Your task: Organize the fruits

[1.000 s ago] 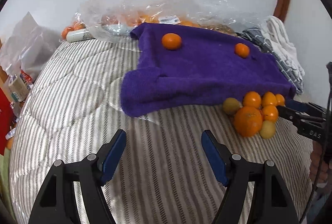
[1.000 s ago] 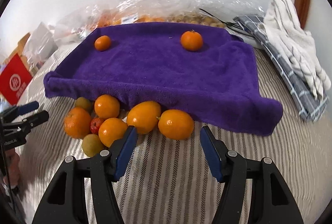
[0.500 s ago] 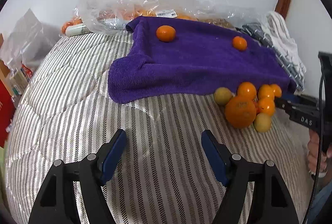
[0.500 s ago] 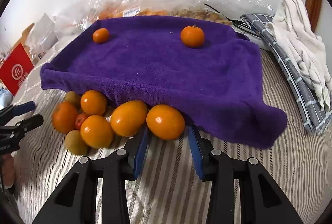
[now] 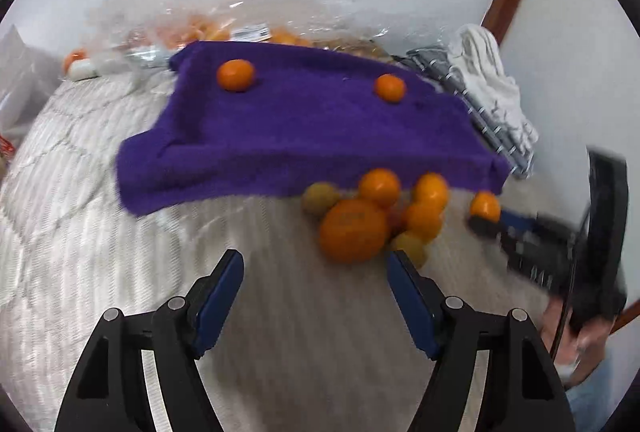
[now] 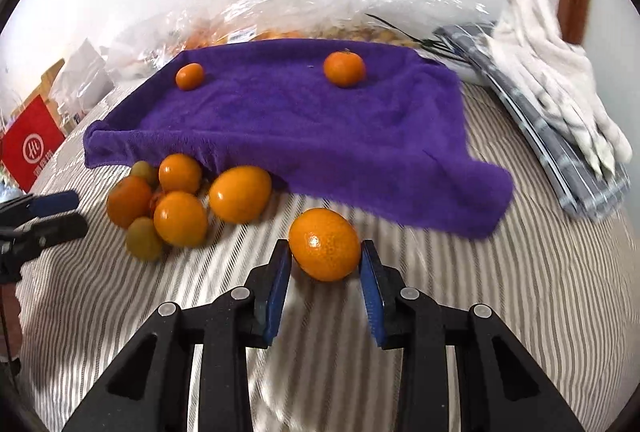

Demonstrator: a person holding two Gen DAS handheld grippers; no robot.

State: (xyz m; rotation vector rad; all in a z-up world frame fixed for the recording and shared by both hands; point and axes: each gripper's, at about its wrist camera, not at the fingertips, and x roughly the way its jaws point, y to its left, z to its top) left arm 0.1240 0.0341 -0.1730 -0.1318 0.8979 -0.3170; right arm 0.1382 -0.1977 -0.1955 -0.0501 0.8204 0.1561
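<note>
My right gripper point(image 6: 325, 264) is shut on an orange point(image 6: 324, 244), its blue pads pressing both sides, just off the striped bedding. That same orange point(image 5: 485, 207) shows at the right gripper's tip in the left wrist view. A pile of several oranges and small greenish fruits point(image 6: 176, 203) lies at the front edge of the purple towel point(image 6: 304, 127). Two small oranges rest on the towel, one at the left point(image 6: 189, 76) and one at the right point(image 6: 344, 68). My left gripper point(image 5: 316, 292) stands open with nothing between its fingers, short of the big orange point(image 5: 353, 230) in the pile.
Clear plastic bags of fruit point(image 6: 304, 15) lie behind the towel against the wall. Folded grey and white cloths point(image 6: 560, 103) sit at the right. A red box point(image 6: 30, 145) and more bags stand at the left. A person's hand point(image 5: 576, 336) holds the right gripper.
My right gripper closed on the rightmost orange of the pile and drew it away from the towel's edge. The left gripper moved toward the pile, which now lies closer to its fingers.
</note>
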